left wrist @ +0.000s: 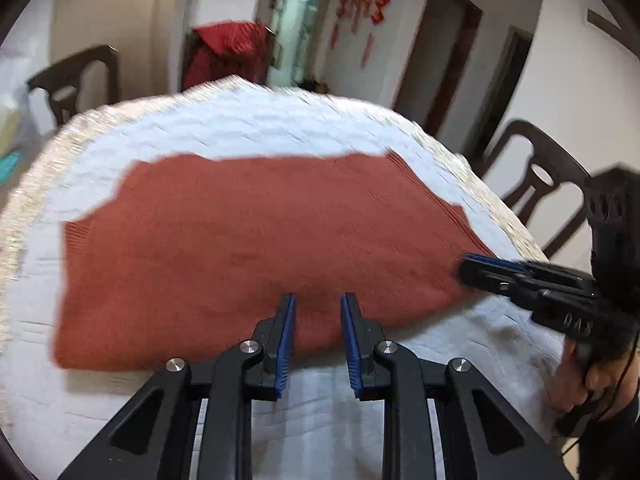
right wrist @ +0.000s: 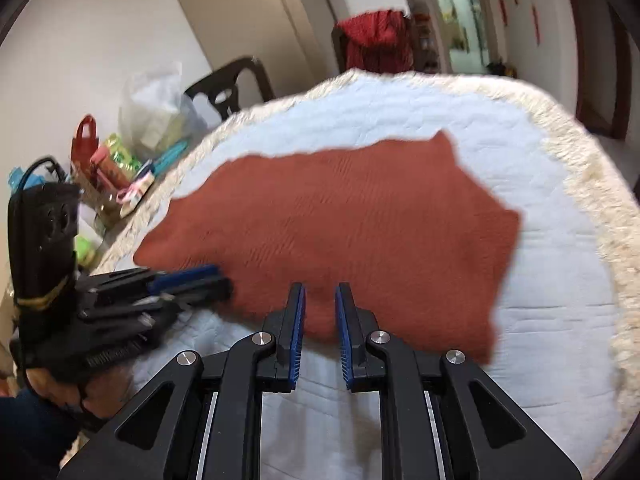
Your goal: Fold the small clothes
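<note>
A rust-red knitted garment (left wrist: 256,248) lies flat on a pale blue quilted cover (left wrist: 248,128) spread over a round table whose cream fringed edge (right wrist: 600,184) rings it; the knit shows fine ribbing, a ribbed band at one corner and an uneven far edge, and its near edge appears doubled over into a thick fold. The left gripper (left wrist: 317,340), black with blue ribbed pads, points down at that near edge with its jaws a narrow gap apart, red fabric seen between the tips but the pads not visibly pressing it. The right gripper (right wrist: 320,332) stands the same way at the near edge further along, jaws narrowly parted, nothing clamped between them. Each tool also shows blurred at the margin of the other's view, held by a hand (left wrist: 592,376). Beside the table, a white plastic bag (right wrist: 156,108) holds pale packets, and a small red bag (right wrist: 84,140) stands among colourful packages too blurred to identify. Dark wooden chairs (left wrist: 536,184) surround the table, one draped with a red cloth (left wrist: 228,52).
</note>
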A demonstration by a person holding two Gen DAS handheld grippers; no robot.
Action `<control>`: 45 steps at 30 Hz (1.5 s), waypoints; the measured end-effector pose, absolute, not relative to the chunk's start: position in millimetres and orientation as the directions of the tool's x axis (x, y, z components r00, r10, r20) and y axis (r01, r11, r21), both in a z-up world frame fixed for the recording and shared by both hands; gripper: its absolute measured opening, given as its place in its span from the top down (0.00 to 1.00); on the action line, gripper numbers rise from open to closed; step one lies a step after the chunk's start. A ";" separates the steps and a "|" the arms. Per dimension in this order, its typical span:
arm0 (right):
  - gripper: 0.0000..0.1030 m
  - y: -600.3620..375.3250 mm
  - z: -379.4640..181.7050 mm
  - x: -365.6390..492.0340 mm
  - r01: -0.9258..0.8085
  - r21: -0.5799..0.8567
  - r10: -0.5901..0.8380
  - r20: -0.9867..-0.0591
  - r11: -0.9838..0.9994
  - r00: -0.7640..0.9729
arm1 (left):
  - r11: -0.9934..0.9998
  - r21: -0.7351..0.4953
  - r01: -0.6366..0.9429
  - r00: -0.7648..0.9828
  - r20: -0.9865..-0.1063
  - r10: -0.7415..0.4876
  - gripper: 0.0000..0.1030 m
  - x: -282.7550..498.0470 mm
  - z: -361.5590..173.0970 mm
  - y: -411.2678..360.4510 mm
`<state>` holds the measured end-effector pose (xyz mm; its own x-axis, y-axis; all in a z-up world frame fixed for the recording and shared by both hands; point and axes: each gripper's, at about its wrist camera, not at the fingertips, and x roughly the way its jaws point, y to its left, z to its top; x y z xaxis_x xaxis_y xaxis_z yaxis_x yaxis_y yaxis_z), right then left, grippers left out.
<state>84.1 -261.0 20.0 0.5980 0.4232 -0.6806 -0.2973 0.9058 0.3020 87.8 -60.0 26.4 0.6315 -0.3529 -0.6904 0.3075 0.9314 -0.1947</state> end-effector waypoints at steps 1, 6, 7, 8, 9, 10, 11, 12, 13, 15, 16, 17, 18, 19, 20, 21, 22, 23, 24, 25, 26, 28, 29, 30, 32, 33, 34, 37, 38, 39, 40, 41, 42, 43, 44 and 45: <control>0.85 -271.3 17.9 84.5 -0.264 0.306 0.404 -0.688 0.915 0.603 | 0.941 -0.189 0.280 0.648 -0.686 -0.331 0.75 88.5 27.2 -51.4; 0.87 -307.0 0.2 91.3 -0.172 0.410 0.428 -0.691 0.896 0.583 | 0.978 -0.182 0.104 0.666 -0.717 -0.204 0.76 99.0 13.4 2.6; 0.87 -305.2 0.9 91.1 -0.177 0.400 0.423 -0.693 0.899 0.584 | 0.974 -0.201 0.105 0.668 -0.711 -0.219 0.76 96.9 14.6 9.0; 0.87 -302.9 1.7 90.8 -0.180 0.390 0.417 -0.696 0.903 0.585 | 0.975 -0.201 0.099 0.681 -0.701 -0.213 0.76 93.2 18.3 14.3; 0.87 -299.7 4.6 89.7 -0.187 0.369 0.404 -0.700 0.910 0.589 | 0.980 -0.179 0.088 0.699 -0.690 -0.189 0.76 90.4 21.9 16.3; 0.87 -297.3 7.2 88.7 -0.192 0.357 0.398 -0.700 0.914 0.593 | 0.985 -0.156 0.075 0.719 -0.676 -0.162 0.76 87.1 25.6 20.4; 0.86 -295.8 11.0 87.0 -0.197 0.353 0.397 -0.692 0.915 0.603 | 0.986 -0.156 0.066 0.729 -0.667 -0.154 0.76 85.9 27.1 24.7; 0.85 -296.4 14.9 84.8 -0.197 0.358 0.400 -0.679 0.913 0.616 | 0.984 -0.168 0.059 0.730 -0.665 -0.157 0.76 87.8 26.1 26.5; 0.85 -298.3 17.4 83.5 -0.193 0.363 0.399 -0.669 0.912 0.627 | 0.982 -0.183 0.044 0.724 -0.671 -0.157 0.76 88.8 21.8 32.1; 0.85 -302.4 13.9 85.0 -0.165 0.348 0.370 -0.682 0.923 0.631 | 0.982 -0.189 0.012 0.698 -0.702 -0.144 0.76 93.7 9.9 38.8; 0.86 -306.2 8.4 87.6 -0.142 0.339 0.350 -0.700 0.930 0.623 | 0.980 -0.197 0.011 0.699 -0.699 -0.149 0.76 92.4 6.4 41.0; 0.87 -312.0 2.9 89.3 -0.125 0.367 0.363 -0.702 0.922 0.613 | 0.979 -0.203 0.014 0.704 -0.693 -0.153 0.76 90.1 7.0 42.6; 0.87 -315.4 3.2 88.3 -0.124 0.381 0.371 -0.694 0.916 0.617 | 0.980 -0.200 0.013 0.703 -0.694 -0.152 0.76 88.8 7.9 43.5; 0.88 -316.6 3.6 87.8 -0.121 0.380 0.369 -0.693 0.917 0.619 | 0.979 -0.201 0.012 0.701 -0.696 -0.152 0.76 88.5 6.7 43.8; 0.88 -315.6 3.8 87.8 -0.119 0.369 0.360 -0.696 0.922 0.622 | 0.978 -0.207 0.011 0.697 -0.700 -0.155 0.76 89.0 4.3 44.2; 0.88 -314.5 3.7 87.4 -0.119 0.361 0.353 -0.698 0.925 0.623 | 0.977 -0.212 0.009 0.694 -0.702 -0.159 0.76 89.3 3.1 45.5; 0.88 -313.3 3.4 87.7 -0.118 0.353 0.346 -0.700 0.928 0.624 | 0.977 -0.213 0.008 0.694 -0.702 -0.159 0.76 87.4 2.5 45.0; 0.89 -312.7 3.4 87.7 -0.118 0.348 0.342 -0.702 0.930 0.624 | 0.978 -0.209 0.007 0.693 -0.704 -0.156 0.76 87.4 2.3 44.0; 0.89 -313.3 2.8 88.3 -0.115 0.353 0.345 -0.703 0.928 0.622 | 0.979 -0.202 0.008 0.693 -0.705 -0.151 0.76 87.6 2.7 42.4; 0.90 -315.1 2.1 88.7 -0.113 0.362 0.350 -0.702 0.925 0.621 | 0.981 -0.194 0.006 0.693 -0.707 -0.144 0.76 87.9 2.7 41.0; 0.93 -317.1 1.1 89.3 -0.110 0.370 0.355 -0.700 0.923 0.620 | 0.983 -0.186 0.005 0.693 -0.708 -0.138 0.76 87.4 2.6 40.6; 0.96 -321.8 -0.5 89.2 -0.098 0.389 0.362 -0.697 0.916 0.619 | 0.986 -0.167 0.004 0.691 -0.712 -0.123 0.76 87.7 4.1 38.9; 0.96 -322.3 -0.4 89.1 -0.098 0.394 0.366 -0.696 0.914 0.618 | 0.987 -0.160 0.004 0.690 -0.715 -0.119 0.76 87.6 4.7 37.8; 0.96 -322.0 0.1 89.3 -0.098 0.392 0.365 -0.697 0.915 0.617 | 0.988 -0.153 0.005 0.688 -0.717 -0.114 0.76 87.6 5.9 36.8; 0.96 -319.6 2.4 89.1 -0.101 0.372 0.351 -0.704 0.923 0.617 | 0.990 -0.144 0.003 0.686 -0.720 -0.107 0.76 86.5 8.0 35.3; 0.96 -318.6 3.8 88.3 -0.101 0.365 0.346 -0.706 0.926 0.618 | 0.990 -0.143 0.003 0.685 -0.721 -0.106 0.76 85.2 8.9 35.0; 0.95 -317.6 5.3 87.7 -0.100 0.359 0.341 -0.707 0.928 0.619 | 0.990 -0.143 -0.001 0.684 -0.722 -0.104 0.76 84.1 9.6 35.3; 0.93 -317.0 11.8 83.5 -0.096 0.344 0.324 -0.702 0.934 0.634 | 0.989 -0.145 -0.005 0.686 -0.720 -0.102 0.76 81.5 11.2 36.9; 0.93 -317.1 13.6 81.9 -0.095 0.341 0.320 -0.700 0.935 0.638 | 0.990 -0.143 -0.006 0.688 -0.719 -0.099 0.76 81.4 11.0 37.0; 0.93 -317.4 13.8 81.7 -0.095 0.338 0.318 -0.700 0.936 0.639 | 0.990 -0.140 -0.006 0.688 -0.719 -0.098 0.76 81.7 10.0 36.4; 0.93 -317.1 12.7 82.4 -0.097 0.334 0.316 -0.704 0.938 0.635 | 0.990 -0.138 -0.009 0.685 -0.722 -0.095 0.76 82.5 8.1 36.3; 0.93 -316.4 8.4 84.7 -0.093 0.321 0.306 -0.719 0.943 0.624 | 0.990 -0.142 -0.013 0.681 -0.726 -0.095 0.76 83.5 6.4 36.5; 0.93 -316.8 5.5 86.2 -0.092 0.322 0.308 -0.722 0.942 0.620 | 0.989 -0.146 -0.014 0.679 -0.727 -0.098 0.76 83.5 5.7 36.5; 0.93 -317.5 4.5 86.4 -0.092 0.329 0.313 -0.718 0.940 0.622 | 0.989 -0.146 -0.017 0.678 -0.728 -0.096 0.76 83.5 5.6 36.4; 0.93 -318.2 4.1 86.4 -0.089 0.334 0.314 -0.716 0.938 0.623 | 0.989 -0.147 -0.019 0.678 -0.729 -0.095 0.76 83.4 5.6 36.3; 0.93 -318.4 4.0 86.6 -0.087 0.333 0.312 -0.717 0.939 0.624 | 0.989 -0.149 -0.020 0.677 -0.730 -0.096 0.76 83.7 5.1 36.6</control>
<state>86.6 -318.4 4.0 0.6235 0.3124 -0.7167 -0.0871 0.9387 0.3335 83.7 36.6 5.1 0.6767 -0.0964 -0.7300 -0.0201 0.9886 -0.1492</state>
